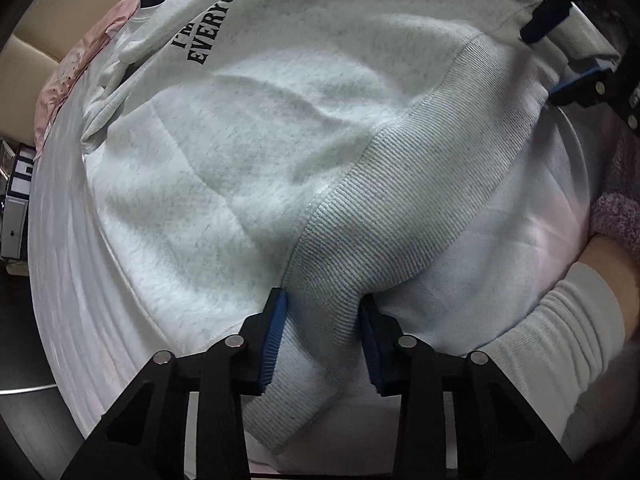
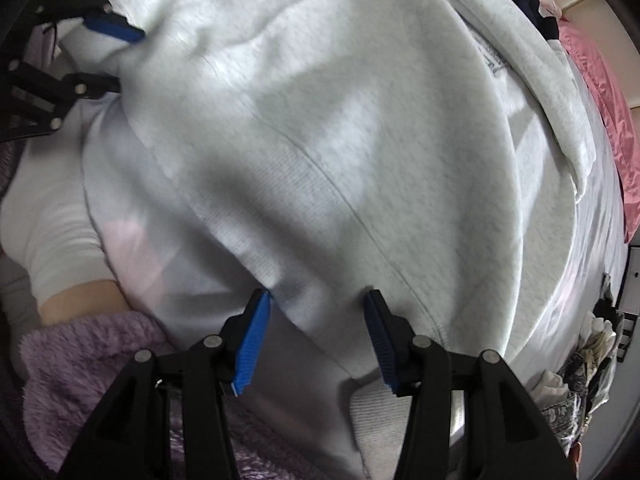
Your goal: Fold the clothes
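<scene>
A light grey sweatshirt (image 1: 248, 152) lies spread over a white-covered surface (image 1: 72, 240) (bed or desk, I cannot tell which), filling most of both views. A pink cloth (image 2: 600, 92) sits beyond it at the far edge. The garment looks mostly flat, a sleeve (image 1: 168, 28) lying across near its chest, so I judge the folding barely begun: the body fold is left to do.

The ribbed hem band (image 1: 400, 184) runs along the near edge. The left hand-held gripper (image 1: 323, 340) stands narrow, its blue pads pinching one end of that band. The right hand-held gripper (image 2: 318, 340) is wider, straddling the hem near the other corner; whether its pads press the cloth I cannot tell.

Dark print on the chest (image 1: 208, 28) reads partly "EVERY"; the rest is cut off.
</scene>
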Motion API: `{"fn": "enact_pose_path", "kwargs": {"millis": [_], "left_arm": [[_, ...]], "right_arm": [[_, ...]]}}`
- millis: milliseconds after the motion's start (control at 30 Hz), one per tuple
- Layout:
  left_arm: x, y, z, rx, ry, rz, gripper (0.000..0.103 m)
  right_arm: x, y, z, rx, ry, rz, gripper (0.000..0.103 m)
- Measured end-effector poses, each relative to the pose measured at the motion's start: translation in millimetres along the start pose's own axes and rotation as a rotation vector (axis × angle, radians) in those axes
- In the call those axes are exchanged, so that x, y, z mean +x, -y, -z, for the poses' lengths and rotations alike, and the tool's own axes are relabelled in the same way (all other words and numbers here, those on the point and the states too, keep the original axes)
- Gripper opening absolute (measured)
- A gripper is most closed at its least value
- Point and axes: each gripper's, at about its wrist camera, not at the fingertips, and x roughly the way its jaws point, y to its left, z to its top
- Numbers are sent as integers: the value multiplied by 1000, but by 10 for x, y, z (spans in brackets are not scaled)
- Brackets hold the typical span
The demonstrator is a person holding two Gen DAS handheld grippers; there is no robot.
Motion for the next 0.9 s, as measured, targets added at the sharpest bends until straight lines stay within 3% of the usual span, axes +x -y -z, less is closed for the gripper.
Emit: {"fn": "enact_pose_path", "kwargs": {"millis": [33,133,300,700,900], "left_arm": [[-19,-62,-13,-28,8,15,17],[-68,-234,-37,-110,26,79,13],[-126,-426,-64,-185,50,146,12],[-151,-919,-223,-326,84,307,12],[-144,-1150,-286,-397,90,393,12]], "right_arm": [[-18,-23,-12,-7,18,1,48],[-74,-129,-65,-46,67,17,49],[-203,-270,-218,-86,145,14,49],[-253,-350,-382,-116,188,-11,53],[-225,-494,-387,-179,188,93,54]]}}
